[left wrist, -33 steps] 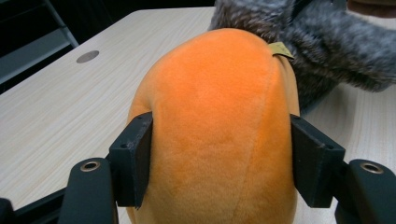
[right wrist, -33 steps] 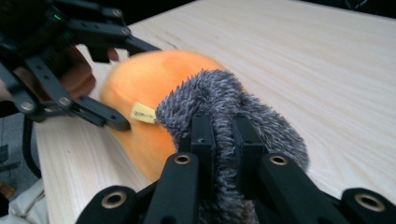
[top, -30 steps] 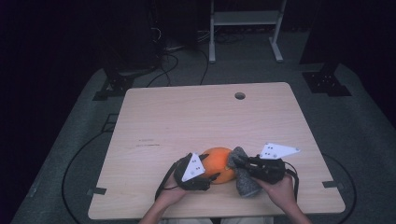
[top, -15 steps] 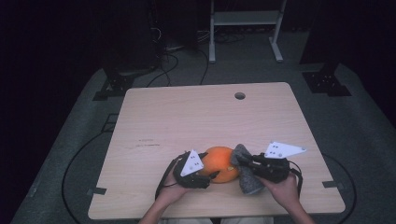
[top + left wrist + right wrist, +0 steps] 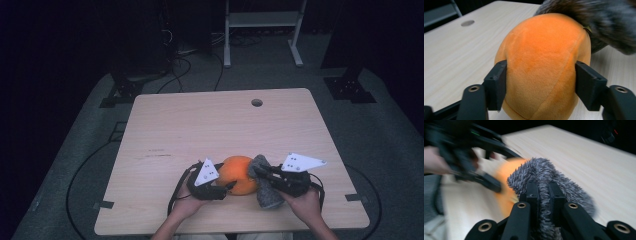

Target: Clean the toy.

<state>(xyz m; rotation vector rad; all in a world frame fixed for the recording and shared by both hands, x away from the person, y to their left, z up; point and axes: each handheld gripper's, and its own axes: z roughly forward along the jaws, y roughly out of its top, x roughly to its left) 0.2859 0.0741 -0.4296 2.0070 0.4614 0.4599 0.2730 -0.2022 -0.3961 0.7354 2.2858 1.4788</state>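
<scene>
The left gripper (image 5: 227, 186) has its fingers (image 5: 496, 82) set on either side of the orange plush ball (image 5: 541, 72), and they have just been closing; the pads press into the plush on both flanks, so the ball counts as gripped, though at a moderate spread because of its bulk. The right gripper (image 5: 260, 172) has its fingers (image 5: 532, 192) drawn almost together, pinching a fold of the grey fluffy cloth (image 5: 544, 173), which bunches up above and around them. In the high view the ball (image 5: 239, 175) rests on the surface (image 5: 210, 125) near its near edge, slightly right of centre, with the cloth (image 5: 265, 187) touching its right side and trailing toward the person. The left grip appears intended to steady the soft, round ball so that it does not roll, while the right holds the cloth against it, judged to be for wiping or wrapping. The person's hands enter from the near edge, one behind each gripper. Farther off, the surface carries a round cable hole (image 5: 257, 102) near its far edge, well apart from the work. The right gripper view is blurred toward its left side.
</scene>
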